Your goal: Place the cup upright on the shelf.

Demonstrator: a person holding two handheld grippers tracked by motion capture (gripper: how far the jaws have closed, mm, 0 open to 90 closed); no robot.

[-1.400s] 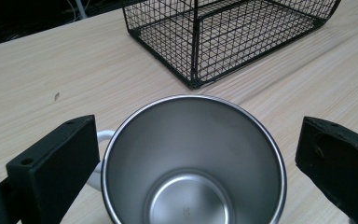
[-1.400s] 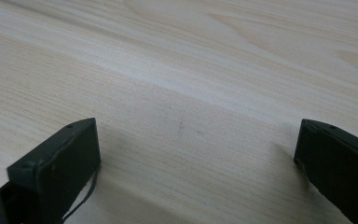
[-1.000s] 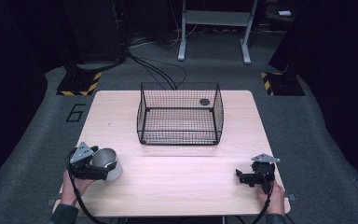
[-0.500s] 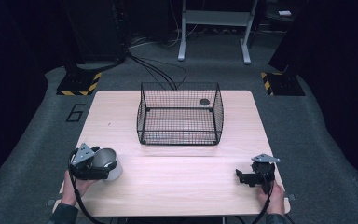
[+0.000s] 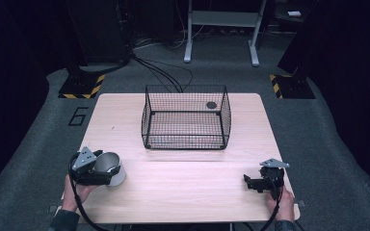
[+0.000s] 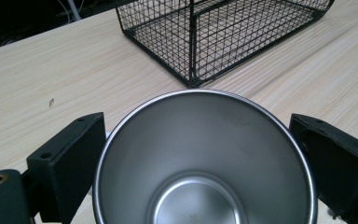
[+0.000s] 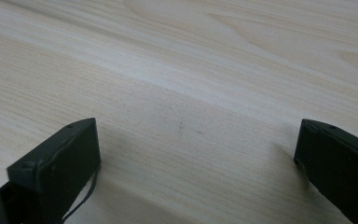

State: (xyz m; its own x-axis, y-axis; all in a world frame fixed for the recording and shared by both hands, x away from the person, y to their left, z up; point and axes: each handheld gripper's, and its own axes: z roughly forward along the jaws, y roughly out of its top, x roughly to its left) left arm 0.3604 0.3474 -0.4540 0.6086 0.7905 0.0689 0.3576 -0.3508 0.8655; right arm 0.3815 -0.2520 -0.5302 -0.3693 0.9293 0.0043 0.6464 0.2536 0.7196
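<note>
A shiny steel cup (image 6: 200,168) sits between the jaws of my left gripper (image 5: 105,171) at the table's front left, its open mouth facing the camera in the left gripper view. Both jaws press against the cup's (image 5: 110,163) sides. A black wire basket (image 5: 187,118) stands in the middle of the table, ahead and to the right of the cup. My right gripper (image 5: 251,182) rests low at the front right. Its jaws stand wide apart over bare wood (image 7: 191,107) with nothing between them.
A small dark round thing (image 5: 211,105) shows at the basket's back right; I cannot tell if it is inside. The light wooden table (image 5: 183,192) has rounded corners. Beyond it are dark floor, cables and a metal stand (image 5: 221,29).
</note>
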